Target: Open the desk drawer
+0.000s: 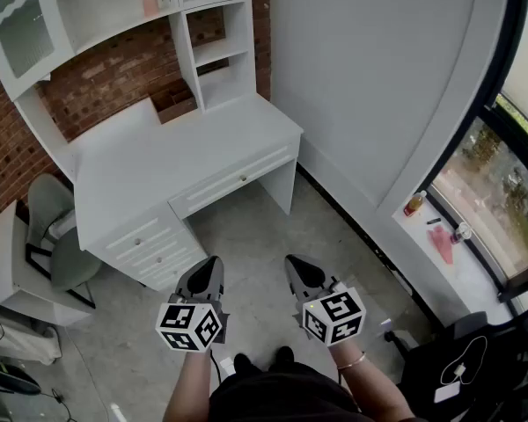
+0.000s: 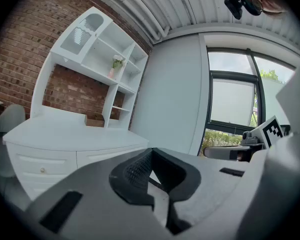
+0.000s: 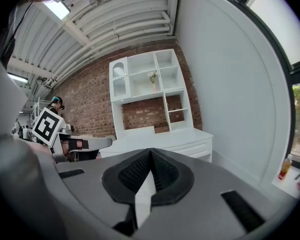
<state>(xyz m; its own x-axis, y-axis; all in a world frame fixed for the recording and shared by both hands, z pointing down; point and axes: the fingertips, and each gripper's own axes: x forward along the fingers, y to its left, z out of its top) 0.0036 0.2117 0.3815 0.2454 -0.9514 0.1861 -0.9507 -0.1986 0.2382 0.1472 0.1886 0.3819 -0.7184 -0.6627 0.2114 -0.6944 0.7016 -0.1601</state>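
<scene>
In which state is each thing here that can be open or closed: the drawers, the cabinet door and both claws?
desk drawer: closed
side drawers: all closed
glass cabinet door: closed
left claw: shut, empty
right claw: shut, empty

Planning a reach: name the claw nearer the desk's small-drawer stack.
Left. The left claw hovers in front of the drawer stack, not touching; the right claw is farther out, before the wide drawer.
</scene>
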